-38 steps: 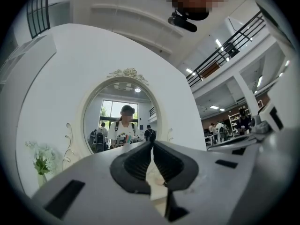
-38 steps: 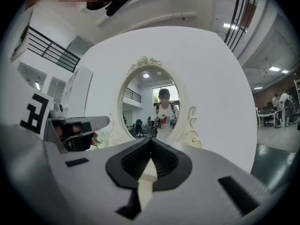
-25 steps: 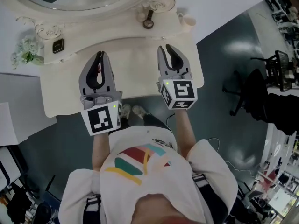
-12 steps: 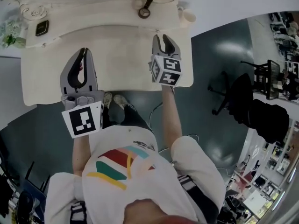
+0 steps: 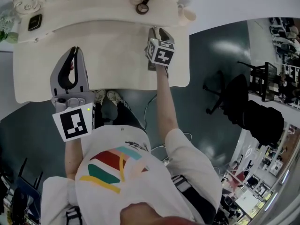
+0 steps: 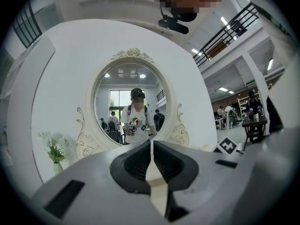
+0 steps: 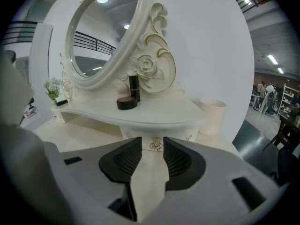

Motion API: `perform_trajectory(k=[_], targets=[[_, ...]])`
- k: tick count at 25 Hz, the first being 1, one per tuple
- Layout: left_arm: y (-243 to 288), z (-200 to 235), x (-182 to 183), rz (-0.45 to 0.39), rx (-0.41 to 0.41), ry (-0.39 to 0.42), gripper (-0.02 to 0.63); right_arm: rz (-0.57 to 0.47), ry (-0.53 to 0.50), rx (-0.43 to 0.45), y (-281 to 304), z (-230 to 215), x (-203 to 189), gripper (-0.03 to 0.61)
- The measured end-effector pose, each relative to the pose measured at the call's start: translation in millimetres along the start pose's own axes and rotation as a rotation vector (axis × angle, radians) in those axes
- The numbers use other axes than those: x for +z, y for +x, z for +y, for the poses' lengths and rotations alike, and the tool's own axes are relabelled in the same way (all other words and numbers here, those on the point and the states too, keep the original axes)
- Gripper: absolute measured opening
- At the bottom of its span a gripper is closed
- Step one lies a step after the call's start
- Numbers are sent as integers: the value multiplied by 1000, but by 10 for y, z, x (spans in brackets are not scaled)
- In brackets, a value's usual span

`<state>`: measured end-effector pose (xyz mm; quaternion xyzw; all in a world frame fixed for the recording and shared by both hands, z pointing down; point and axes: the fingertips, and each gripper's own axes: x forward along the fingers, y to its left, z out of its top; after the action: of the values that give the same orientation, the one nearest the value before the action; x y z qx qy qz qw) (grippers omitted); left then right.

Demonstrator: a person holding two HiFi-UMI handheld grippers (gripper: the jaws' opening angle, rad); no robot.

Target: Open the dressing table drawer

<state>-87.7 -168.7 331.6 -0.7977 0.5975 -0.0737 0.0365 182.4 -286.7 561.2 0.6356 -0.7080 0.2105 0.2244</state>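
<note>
Right gripper view: right gripper (image 7: 153,140) has its jaws apart, they've just been opening, w/ the small gold drawer handle (image 7: 156,145) showing in the gap btwn the tips; can't tell if either pad touches it. Handle sits on the drawer front (image 7: 131,134), which is tucked back under the edge of the raised shelf (image 7: 159,114) at the rear of the dressing table (image 7: 77,131). On the shelf: a round black compact (image 7: 126,103) w/ a black tube (image 7: 134,88) upright just behind it; a cream cup (image 7: 212,117) stands to the right of the shelf. Behind those is the oval mirror (image 7: 105,32) in its scrolled frame, w/ flowers (image 7: 52,89) far left. Left gripper view: left gripper (image 6: 151,144) has its jaws closed tip to tip, aimed level at the mirror. Head view: both grippers over the tabletop, left one nearer the front edge, right one further in & tilted down toward the shelf; person's shoes (image 5: 107,96) on the floor below the front edge
</note>
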Motion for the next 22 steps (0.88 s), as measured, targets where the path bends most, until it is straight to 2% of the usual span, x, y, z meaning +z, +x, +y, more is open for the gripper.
perform_trajectory(k=[7, 14, 22], targets=[[27, 63, -80, 18, 14, 13, 17, 60, 12, -16, 207, -57, -132, 112], [42, 76, -98, 21, 16, 17, 17, 88, -2, -22, 288, -77, -171, 84], [61, 67, -83, 23, 15, 16, 17, 74, -8, -34, 282, -82, -165, 81]])
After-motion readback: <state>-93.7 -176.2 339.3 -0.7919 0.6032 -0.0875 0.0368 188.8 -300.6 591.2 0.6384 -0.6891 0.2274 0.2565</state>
